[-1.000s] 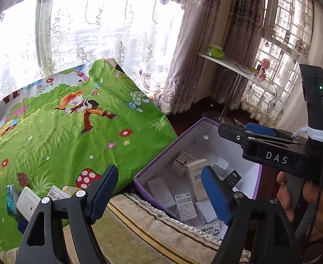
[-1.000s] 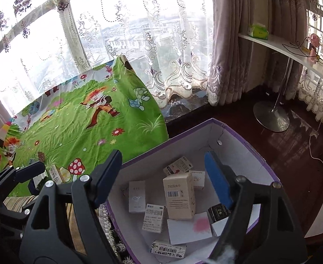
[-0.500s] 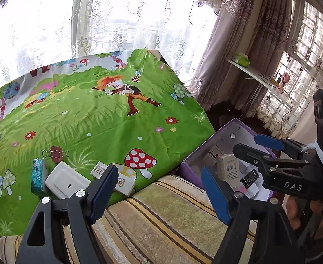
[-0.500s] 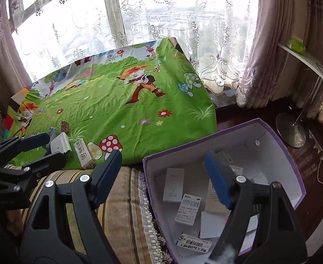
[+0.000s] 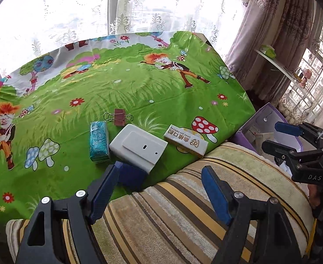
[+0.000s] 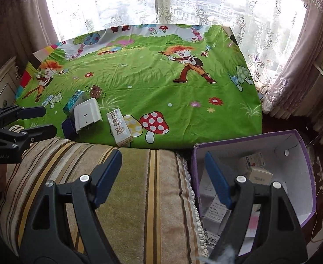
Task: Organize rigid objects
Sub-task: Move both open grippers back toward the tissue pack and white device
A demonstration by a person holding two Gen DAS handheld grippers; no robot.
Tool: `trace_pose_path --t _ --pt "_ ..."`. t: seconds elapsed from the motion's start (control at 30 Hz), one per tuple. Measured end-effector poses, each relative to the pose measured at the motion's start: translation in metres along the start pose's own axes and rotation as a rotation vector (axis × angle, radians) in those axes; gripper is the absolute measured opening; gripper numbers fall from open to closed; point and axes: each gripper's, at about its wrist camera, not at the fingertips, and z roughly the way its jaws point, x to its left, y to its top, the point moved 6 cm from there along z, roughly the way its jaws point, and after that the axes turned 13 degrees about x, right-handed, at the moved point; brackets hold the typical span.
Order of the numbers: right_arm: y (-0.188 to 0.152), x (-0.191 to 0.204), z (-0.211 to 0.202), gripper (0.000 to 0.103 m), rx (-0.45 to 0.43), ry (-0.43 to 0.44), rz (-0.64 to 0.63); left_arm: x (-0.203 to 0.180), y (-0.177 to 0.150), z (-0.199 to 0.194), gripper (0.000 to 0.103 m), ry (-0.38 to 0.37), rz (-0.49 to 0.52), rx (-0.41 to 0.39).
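A: Where do the claws stand?

B: Both are released. The left claw [image 5: 160, 194] hangs with nothing between its blue pads, just short of the white plastic box [image 5: 138, 146]. The right claw [image 6: 163, 177] is also spread wide and empty, over the striped cushion [image 6: 126, 189], its right pad above the rim of the purple carton [image 6: 302, 154].

A: And the things to be tidied?

B: All sit close around the white plastic box on the green cartoon cloth [image 5: 117, 83]. A teal packet [image 5: 98, 140] lies just to its left, a brown binder clip [image 5: 119, 117] just behind it, a dental carton [image 5: 185, 143] just to its right, and a dark blue box [image 5: 129, 175] touches its near edge. The purple carton lies well to the right of it, with several small boxes already inside.

A: How should the pick go?

B: Probably the left claw should take the white plastic box across its narrower span, coming down squarely so the pads miss the teal packet and the dark blue box, and close firmly, since smooth plastic may slip.
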Motion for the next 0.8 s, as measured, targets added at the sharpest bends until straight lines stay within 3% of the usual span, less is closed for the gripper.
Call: trace_pose_path --t 0.17,0.33,0.8 --pt "0.005 0.015 0.016 0.08 0.044 0.004 -0.049 0.015 -0.012 0.012 0.079 0.058 0.055 0.067" --pt "0.015 0.028 0.031 0.08 0.086 0.012 -0.097 0.02 -0.015 0.039 0.079 0.063 0.092 0.175" --pt "0.039 0.061 0.079 0.08 0.176 -0.027 -0.239 0.035 0.002 0.079 0.078 0.119 0.124 0.26"
